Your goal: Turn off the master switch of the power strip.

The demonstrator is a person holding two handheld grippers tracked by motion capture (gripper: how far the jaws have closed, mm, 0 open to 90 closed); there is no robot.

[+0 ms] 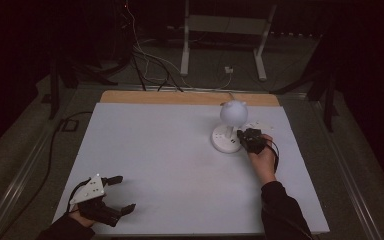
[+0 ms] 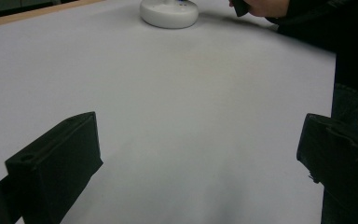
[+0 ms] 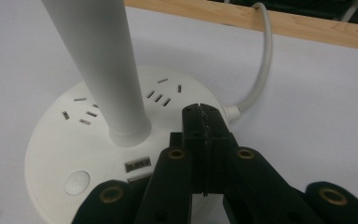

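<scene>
right gripper [image 3: 204, 114] fingers together over lamp base [image 3: 70, 140] | left gripper [image 1: 111, 196] spread, resting

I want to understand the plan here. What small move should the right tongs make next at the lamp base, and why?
Probably ease the right tongs down and toward the round button on the lamp base. Their jaws are shut with nothing between them, hovering over the base beside the USB ports, so they look ready to press. The left tongs rest open, far away.
</scene>
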